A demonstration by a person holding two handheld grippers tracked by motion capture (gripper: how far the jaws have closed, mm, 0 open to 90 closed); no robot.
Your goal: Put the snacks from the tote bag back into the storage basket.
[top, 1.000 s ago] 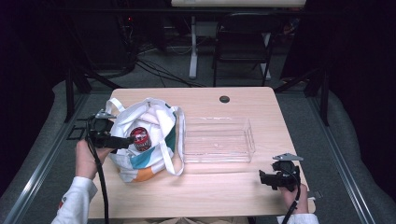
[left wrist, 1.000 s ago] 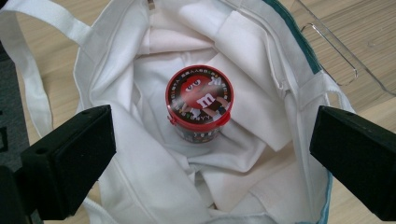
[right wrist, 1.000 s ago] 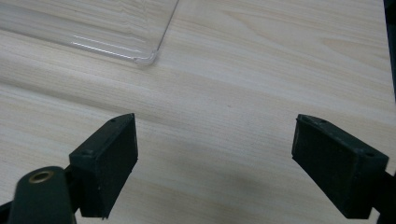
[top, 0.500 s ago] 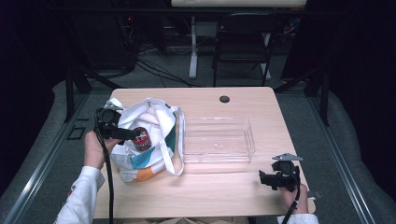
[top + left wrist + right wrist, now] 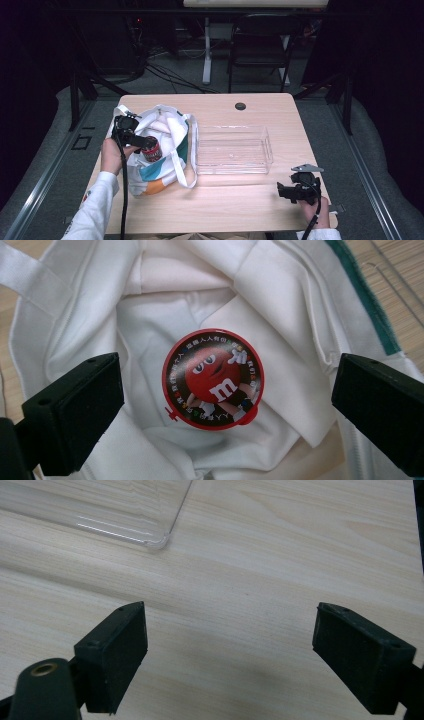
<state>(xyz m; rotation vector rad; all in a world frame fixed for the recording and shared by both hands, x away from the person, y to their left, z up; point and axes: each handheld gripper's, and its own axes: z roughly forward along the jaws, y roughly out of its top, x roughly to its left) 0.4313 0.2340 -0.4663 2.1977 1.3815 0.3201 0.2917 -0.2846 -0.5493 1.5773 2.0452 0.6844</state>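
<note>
My left gripper [image 5: 220, 390] hangs with fingers spread over the red candy tub [image 5: 212, 379], not yet grasped, inside the white bag [image 5: 165, 150]; the clear tray [image 5: 234, 150] is empty, my right gripper [image 5: 235, 655] spread over the near surface [image 5: 280, 555].

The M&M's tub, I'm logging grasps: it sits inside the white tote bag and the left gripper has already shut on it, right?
Not quite. The M&M's tub does sit inside the white tote bag, but the left gripper is open: in the left gripper view its jaws stand wide on either side of the red lid, clear of it.
</note>
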